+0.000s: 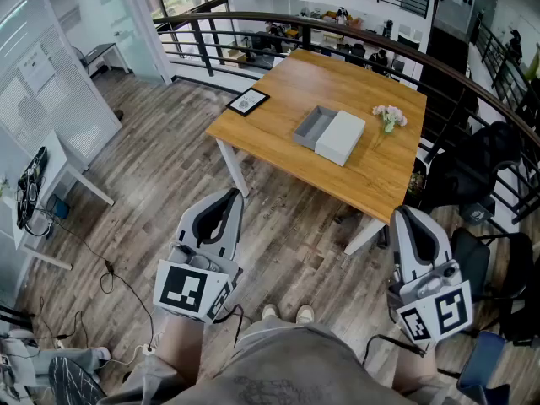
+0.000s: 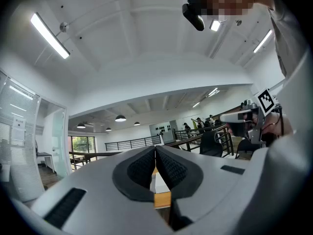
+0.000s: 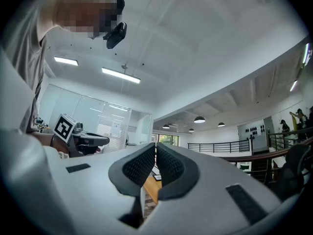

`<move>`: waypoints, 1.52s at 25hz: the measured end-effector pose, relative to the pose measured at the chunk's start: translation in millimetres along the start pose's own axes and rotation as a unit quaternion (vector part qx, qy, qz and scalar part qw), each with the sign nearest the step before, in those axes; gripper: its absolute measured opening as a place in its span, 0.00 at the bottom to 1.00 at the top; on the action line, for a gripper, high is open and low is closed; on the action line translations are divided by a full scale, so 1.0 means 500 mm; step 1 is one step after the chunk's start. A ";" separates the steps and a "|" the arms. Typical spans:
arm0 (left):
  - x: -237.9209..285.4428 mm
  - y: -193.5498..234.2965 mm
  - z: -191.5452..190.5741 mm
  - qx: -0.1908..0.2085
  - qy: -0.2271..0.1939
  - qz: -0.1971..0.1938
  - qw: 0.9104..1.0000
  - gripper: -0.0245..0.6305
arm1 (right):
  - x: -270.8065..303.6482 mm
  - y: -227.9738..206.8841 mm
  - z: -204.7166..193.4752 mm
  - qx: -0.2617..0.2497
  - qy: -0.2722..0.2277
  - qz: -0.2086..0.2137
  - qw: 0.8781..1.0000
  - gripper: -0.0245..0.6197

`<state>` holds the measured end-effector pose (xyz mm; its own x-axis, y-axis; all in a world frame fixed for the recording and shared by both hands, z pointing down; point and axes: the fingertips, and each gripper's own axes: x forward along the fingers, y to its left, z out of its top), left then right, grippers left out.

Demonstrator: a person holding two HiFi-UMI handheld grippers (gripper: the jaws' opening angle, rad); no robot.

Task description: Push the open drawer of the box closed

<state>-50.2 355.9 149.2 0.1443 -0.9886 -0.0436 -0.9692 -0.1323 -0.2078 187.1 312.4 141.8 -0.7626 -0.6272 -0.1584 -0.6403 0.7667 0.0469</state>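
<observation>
On the wooden table (image 1: 278,133) ahead lies a white box (image 1: 342,137), its grey drawer (image 1: 313,126) pulled out toward the left. My left gripper (image 1: 229,199) and right gripper (image 1: 407,215) are held low over the floor, well short of the table and apart from the box. In the left gripper view the left gripper (image 2: 155,149) has its pads together with nothing between them. The right gripper (image 3: 155,146) is likewise shut and empty in its own view. A sliver of the table (image 2: 162,199) shows below the left pads.
A small vase of flowers (image 1: 389,118) stands right of the box, and a framed picture (image 1: 248,101) lies at the table's left corner. A dark curved railing (image 1: 472,78) runs behind the table. Chairs (image 1: 485,264) stand at the right, and cables (image 1: 110,277) trail on the floor at the left.
</observation>
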 end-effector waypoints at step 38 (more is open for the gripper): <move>0.233 0.032 -0.126 -0.004 0.030 0.016 0.999 0.07 | 0.154 -0.172 -0.178 0.049 0.043 0.034 0.997 0.09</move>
<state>-61.5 234.2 202.4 0.1007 -0.9949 0.0087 -0.9747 -0.1004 -0.1999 175.3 186.2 213.4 -0.8112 -0.5803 -0.0725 -0.5787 0.8144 -0.0432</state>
